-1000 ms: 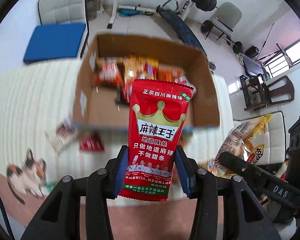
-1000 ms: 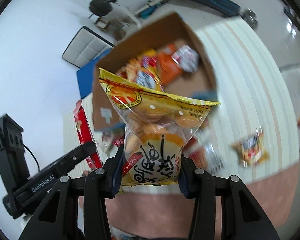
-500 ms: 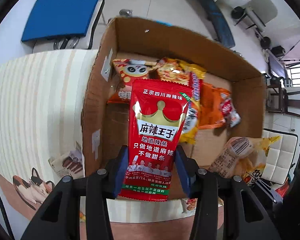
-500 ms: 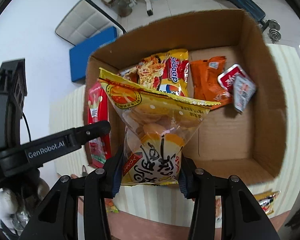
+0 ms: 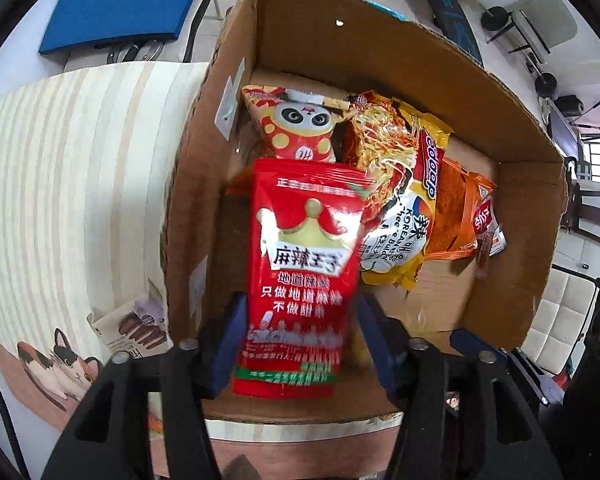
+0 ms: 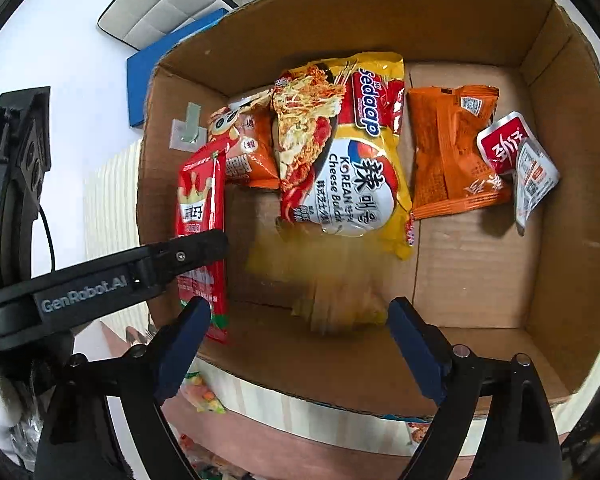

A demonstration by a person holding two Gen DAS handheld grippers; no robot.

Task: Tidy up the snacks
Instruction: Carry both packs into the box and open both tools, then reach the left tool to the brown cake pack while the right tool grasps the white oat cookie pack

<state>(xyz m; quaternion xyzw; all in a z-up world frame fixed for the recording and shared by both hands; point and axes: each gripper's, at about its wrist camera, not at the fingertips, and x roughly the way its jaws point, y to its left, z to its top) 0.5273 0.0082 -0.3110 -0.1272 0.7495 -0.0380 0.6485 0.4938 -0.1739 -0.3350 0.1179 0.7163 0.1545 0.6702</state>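
A cardboard box (image 5: 380, 60) holds several snack packets, among them a yellow noodle pack (image 6: 348, 152) and an orange packet (image 6: 448, 156). My left gripper (image 5: 298, 332) is over the box's near left side with a red crown-printed packet (image 5: 304, 264) between its fingers; the packet is motion-blurred and the fingers look slightly parted. My right gripper (image 6: 300, 320) is open over the box's near edge. A yellow bun bag (image 6: 328, 280), blurred, drops just beyond its fingers into the box. The red packet (image 6: 200, 200) and the left gripper (image 6: 204, 248) also show in the right wrist view.
The box stands on a cream striped tablecloth (image 5: 80, 184) with a cat print (image 5: 64, 364). A brown snack packet (image 5: 136, 328) lies left of the box; small packets (image 6: 200, 396) lie by the near edge. A blue-cushioned chair (image 5: 124, 0) stands beyond.
Both grippers moved forward and down over the box. The right gripper opened and let go of the yellow bun bag, which falls. The red packet now looks blurred between slightly wider left fingers.
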